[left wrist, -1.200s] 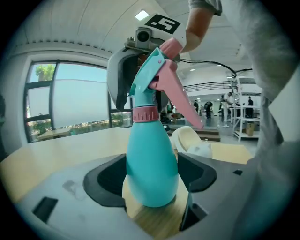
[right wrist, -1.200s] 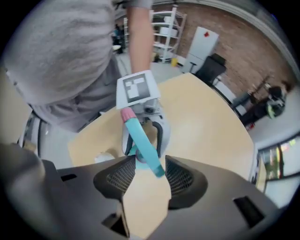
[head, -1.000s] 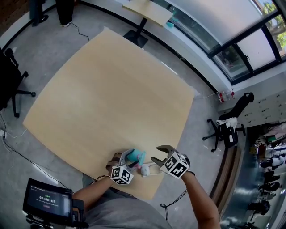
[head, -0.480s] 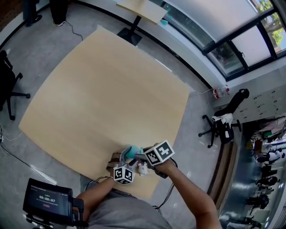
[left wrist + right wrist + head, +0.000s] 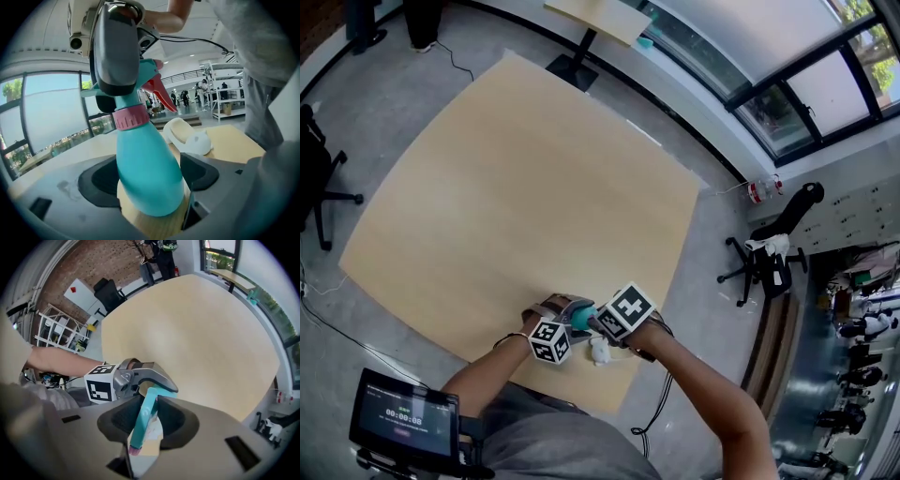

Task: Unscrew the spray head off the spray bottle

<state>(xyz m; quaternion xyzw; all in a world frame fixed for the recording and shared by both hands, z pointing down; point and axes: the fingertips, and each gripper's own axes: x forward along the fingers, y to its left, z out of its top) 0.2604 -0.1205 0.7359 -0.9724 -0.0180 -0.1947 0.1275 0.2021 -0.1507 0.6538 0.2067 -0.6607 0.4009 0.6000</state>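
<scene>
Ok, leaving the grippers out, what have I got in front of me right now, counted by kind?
spray bottle, with its spray head on: 1
white cat-shaped object: 1
table: 1
Total: 3

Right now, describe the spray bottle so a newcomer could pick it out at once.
Find the large light-wood table and go to its near edge, low in the head view. The spray bottle there has a teal pear-shaped body, pink collar and spray head with red trigger, unlike the plain white piece beside it.
</scene>
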